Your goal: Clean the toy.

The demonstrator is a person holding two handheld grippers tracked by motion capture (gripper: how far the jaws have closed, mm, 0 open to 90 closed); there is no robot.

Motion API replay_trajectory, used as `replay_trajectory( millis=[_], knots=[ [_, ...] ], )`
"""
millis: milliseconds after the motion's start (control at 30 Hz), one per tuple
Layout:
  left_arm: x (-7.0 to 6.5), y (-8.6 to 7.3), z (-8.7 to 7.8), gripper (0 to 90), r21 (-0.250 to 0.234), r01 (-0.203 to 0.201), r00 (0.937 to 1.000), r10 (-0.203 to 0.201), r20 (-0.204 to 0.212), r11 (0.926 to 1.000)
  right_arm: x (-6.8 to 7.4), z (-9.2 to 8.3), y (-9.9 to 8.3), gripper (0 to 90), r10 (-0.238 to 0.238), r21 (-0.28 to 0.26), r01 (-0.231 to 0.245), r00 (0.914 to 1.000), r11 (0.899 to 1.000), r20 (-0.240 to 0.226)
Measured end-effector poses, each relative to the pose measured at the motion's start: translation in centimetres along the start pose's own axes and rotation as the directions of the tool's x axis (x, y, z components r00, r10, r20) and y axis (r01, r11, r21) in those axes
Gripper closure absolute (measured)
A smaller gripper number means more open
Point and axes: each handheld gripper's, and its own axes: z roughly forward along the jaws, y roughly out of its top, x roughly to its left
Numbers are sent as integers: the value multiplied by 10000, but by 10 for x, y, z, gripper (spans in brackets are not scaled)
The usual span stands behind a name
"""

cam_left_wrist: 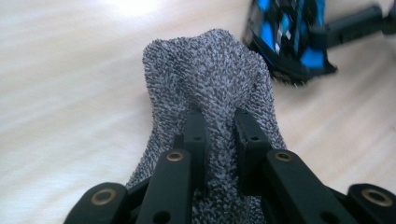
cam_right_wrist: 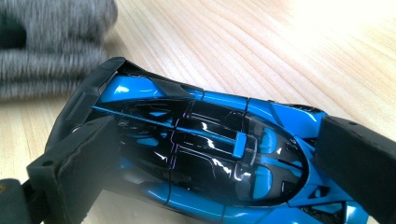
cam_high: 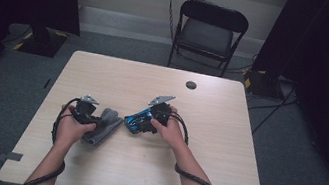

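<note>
Cloth, grey and nubbly [cam_left_wrist: 210, 84], is bunched between the jaws of the left gripper [cam_left_wrist: 220, 135], which stand narrow and pinch a fold of it; the rest spreads out ahead of the jaws and sags onto the table [cam_high: 214, 146]. My guess is that the pinch sits near one end so the cloth can be drawn or lifted toward the toy car without the whole piece dragging. In the high view the same cloth [cam_high: 105, 124] lies just ahead of the left gripper [cam_high: 92, 120], between it and the car.

The right gripper [cam_right_wrist: 224, 163] clamps the blue and black toy car [cam_right_wrist: 205, 154] across its body, one pad at the tail end and one at the nose, which seems meant to keep it steady, roof outward, for the cloth to reach. From above, the car [cam_high: 138, 121] sits just beyond the right gripper [cam_high: 147, 122], very near the cloth's edge.

Whether cloth and car touch I cannot tell; the gap is too small from above, and the cloth is blurred at the corner of the right gripper view. The car's wheels and underside are hidden, so I cannot say whether it rests on the table or is held just off it. The cloth's near end is cut off below the left jaws.
</note>
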Motion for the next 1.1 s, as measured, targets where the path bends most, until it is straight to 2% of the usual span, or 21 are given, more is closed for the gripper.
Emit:
replay_trajectory(
  millis=[133, 233, 367, 500, 600, 633, 800, 933, 1033, 1100],
  knots=[
    [4, 18, -1, 777, -242, -178, 9995, 172, -268, 9995, 0, 0, 0, 0, -3, 6, 3, 10000, 10000, -5],
    [4, 35, 6, 776, -362, -281, 9991, 269, -329, 9989, 0, 0, -1, 0, -1, -50, 1, 10000, 10000, 1],
    [3, 59, 25, 776, -273, -289, 9994, 284, -179, 9992, -1, 0, 0, 0, 11, -4, -11, 10000, 10000, -4],
    [1, 78, 45, 775, -241, -412, 9990, 408, -200, 9989, -1, 0, 0, 0, 6, 0, -6, 10000, 10000, -3],
    [-1, 89, 60, 775, -55, -624, 9977, 623, -285, 9980, 0, 0, 0, 0, 20, -14, -20, 10000, 10000, -1],
    [-1, 93, 65, 774, 53, -849, 9959, 850, -294, 9964, 0, 0, 0, 0, 17, -15, -17, 10000, 10000, 1],
    [-8, 107, 87, 774, 258, -1110, 9935, 1116, -219, 9935, -1, 0, 0, 0, -3, 11, 3, 10000, 10000, -10],
    [-20, 115, 103, 771, 398, -1610, 9865, 1620, -236, 9862, -1, 0, 0, 0, 26, -30, -26, 10000, 10000, -18],
    [-29, 115, 116, 759, 467, -1996, 9791, 2011, -304, 9788, -1, 0, 0, 0, 3, 8, -3, 10000, 10000, -4],
    [-34, 111, 125, 750, 540, -1982, 9795, 1998, -263, 9787, -1, 0, 0, 0, 27, -14, -27, 10000, 10000, 5]
  ],
)
